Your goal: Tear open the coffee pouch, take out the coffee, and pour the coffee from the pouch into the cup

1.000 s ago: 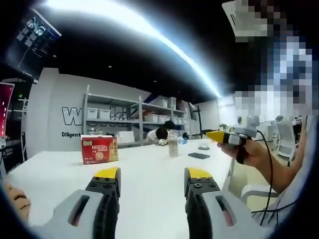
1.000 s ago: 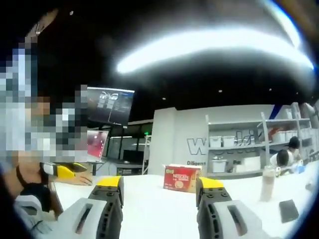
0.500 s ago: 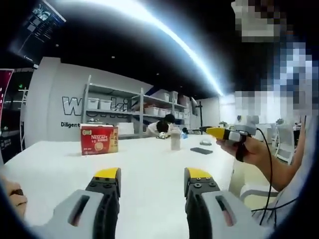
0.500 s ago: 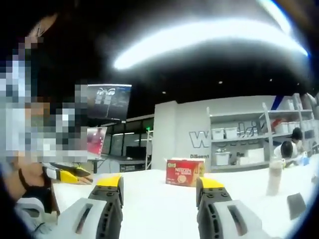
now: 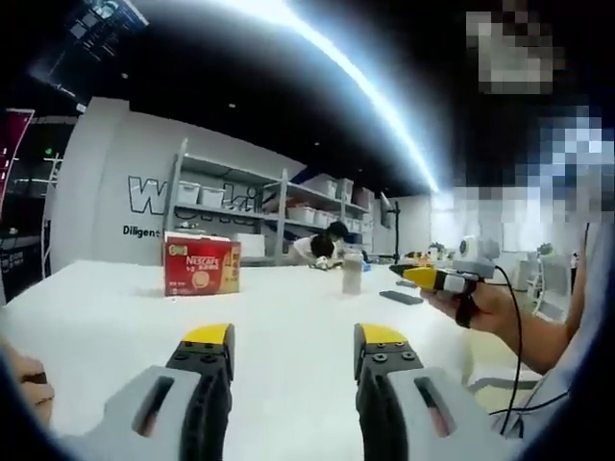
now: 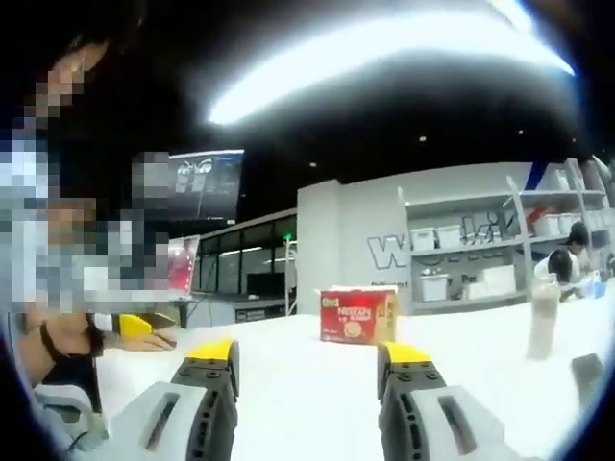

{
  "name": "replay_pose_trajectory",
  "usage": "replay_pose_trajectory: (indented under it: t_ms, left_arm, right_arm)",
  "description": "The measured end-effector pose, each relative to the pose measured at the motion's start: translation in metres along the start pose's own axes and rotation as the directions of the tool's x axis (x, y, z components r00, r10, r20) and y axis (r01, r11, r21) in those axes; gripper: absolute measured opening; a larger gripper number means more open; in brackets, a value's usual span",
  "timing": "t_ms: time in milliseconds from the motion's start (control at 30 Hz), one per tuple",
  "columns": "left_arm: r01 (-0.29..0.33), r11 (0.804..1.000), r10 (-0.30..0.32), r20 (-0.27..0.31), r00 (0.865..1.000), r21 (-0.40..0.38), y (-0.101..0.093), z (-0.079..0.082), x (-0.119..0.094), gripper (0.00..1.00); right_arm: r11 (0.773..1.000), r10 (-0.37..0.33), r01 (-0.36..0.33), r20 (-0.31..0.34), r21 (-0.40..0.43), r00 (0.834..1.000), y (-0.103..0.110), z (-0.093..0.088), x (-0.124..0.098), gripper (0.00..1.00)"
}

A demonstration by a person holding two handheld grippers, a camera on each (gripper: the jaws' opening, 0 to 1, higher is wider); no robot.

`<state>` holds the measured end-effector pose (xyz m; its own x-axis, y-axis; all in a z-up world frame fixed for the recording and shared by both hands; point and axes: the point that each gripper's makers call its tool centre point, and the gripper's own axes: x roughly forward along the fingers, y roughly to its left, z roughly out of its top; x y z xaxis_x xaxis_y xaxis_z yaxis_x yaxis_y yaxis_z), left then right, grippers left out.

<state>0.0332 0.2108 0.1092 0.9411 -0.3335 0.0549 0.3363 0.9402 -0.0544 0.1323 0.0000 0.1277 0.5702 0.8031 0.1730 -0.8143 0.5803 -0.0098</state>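
Hovering low over the white counter (image 5: 106, 307), the left gripper (image 5: 293, 338) and right gripper (image 6: 309, 353) both hold their jaws apart, empty. The red Nescafé box (image 5: 202, 265) (image 6: 357, 315) stands well ahead, the cup (image 5: 353, 273) (image 6: 543, 321) beyond.

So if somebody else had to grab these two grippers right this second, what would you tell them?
Left gripper: open, nothing in it, held low over the white table.
Right gripper: open, nothing in it, over the same table; it also shows at the right of the left gripper view, in a hand.
The red coffee box stands upright on the table, ahead of both grippers, untouched. The pale cup stands farther along, to the box's right, with a dark flat thing lying beyond it.
Done: nothing yet. No pouch is out.
Left: get a pouch, tear it open, pour into the cup.
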Motion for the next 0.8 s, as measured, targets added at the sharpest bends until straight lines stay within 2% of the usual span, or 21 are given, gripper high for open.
replay_pose_trajectory:
  t_ms: [100,333,567,700,800]
  left_arm:
    - [0.001,1.0,-0.001,-0.028,1.0,0.003,0.002,-0.006,0.006,0.52]
    - [0.037,0.999,-0.035,-0.042,0.998,0.039,0.004,0.0,0.028,0.52]
    - [0.076,0.991,-0.076,-0.004,0.997,0.111,0.011,0.031,0.052,0.52]
    - [0.11,0.984,-0.115,0.024,0.993,0.137,0.008,0.052,0.063,0.52]
    - [0.126,0.979,-0.133,0.03,0.991,0.159,0.005,0.06,0.068,0.52]
  right_arm:
    - [1.0,-0.016,0.016,-0.019,0.01,1.0,-0.007,-0.007,0.0,0.58]
    - [0.999,-0.045,0.045,-0.029,0.005,0.999,-0.016,-0.006,-0.005,0.57]
    - [0.997,-0.077,0.077,-0.028,-0.009,0.997,-0.023,-0.007,-0.01,0.57]
    - [0.996,-0.088,0.087,-0.019,-0.017,0.996,-0.024,-0.007,-0.01,0.56]
    - [0.996,-0.084,0.083,-0.02,-0.019,0.996,-0.022,-0.01,-0.007,0.56]
